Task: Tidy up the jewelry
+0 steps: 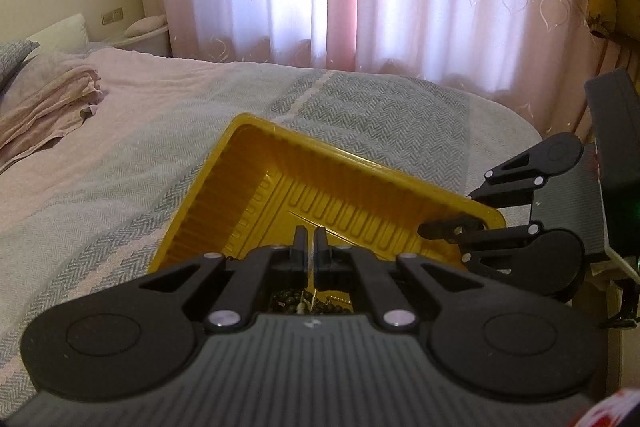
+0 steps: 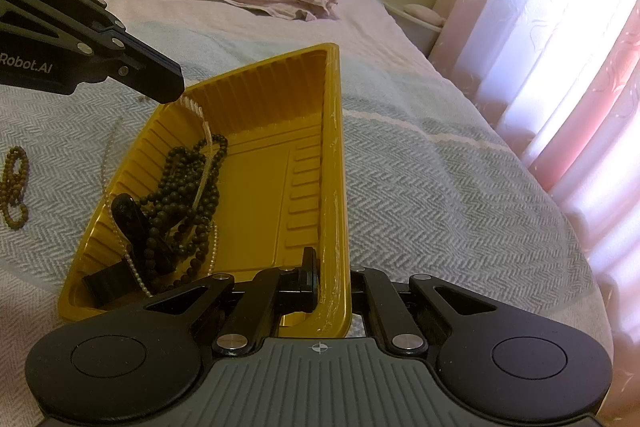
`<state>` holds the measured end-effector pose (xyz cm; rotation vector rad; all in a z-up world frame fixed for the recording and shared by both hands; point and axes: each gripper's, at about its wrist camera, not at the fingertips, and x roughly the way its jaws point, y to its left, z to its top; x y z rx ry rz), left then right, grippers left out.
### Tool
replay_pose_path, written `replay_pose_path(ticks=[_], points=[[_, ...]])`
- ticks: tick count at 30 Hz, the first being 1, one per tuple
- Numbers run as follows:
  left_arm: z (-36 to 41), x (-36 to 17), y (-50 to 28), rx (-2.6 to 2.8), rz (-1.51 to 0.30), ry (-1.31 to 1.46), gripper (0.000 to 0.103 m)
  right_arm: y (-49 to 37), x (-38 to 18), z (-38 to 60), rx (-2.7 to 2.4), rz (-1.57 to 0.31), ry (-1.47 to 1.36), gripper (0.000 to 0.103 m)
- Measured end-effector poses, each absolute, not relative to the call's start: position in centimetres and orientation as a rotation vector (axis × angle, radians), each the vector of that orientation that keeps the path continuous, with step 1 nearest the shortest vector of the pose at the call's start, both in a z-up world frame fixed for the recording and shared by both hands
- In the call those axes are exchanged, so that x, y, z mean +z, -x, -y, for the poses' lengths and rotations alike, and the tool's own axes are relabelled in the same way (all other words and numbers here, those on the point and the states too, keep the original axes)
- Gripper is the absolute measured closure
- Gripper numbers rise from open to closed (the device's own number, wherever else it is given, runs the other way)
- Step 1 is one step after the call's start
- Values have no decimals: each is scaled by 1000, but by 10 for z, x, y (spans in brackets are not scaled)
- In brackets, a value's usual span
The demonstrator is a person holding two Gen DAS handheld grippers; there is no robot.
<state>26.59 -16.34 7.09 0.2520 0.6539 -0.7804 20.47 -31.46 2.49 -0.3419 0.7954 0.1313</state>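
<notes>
Right gripper (image 2: 326,281) was clamped on tray (image 2: 280,99) rim, lower centre. Left gripper (image 2: 170,87), upper left, jaws near-closed, pinched a pearl strand (image 2: 200,119): light, limp, slippery, prob. best taken mid-strand.

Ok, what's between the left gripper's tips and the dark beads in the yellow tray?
A pale strand hangs from the left gripper down onto the dark beads in the yellow tray. The right wrist view shows it.
</notes>
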Motion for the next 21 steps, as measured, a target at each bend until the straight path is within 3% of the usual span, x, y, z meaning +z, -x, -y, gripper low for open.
replay_pose_path(ticks=[3, 21], points=[[161, 72, -266, -762, -645, -254, 86, -205, 25, 315, 131, -796, 341, 99], [22, 62, -230, -500, -640, -184, 81, -204, 26, 315, 128, -794, 339, 99]])
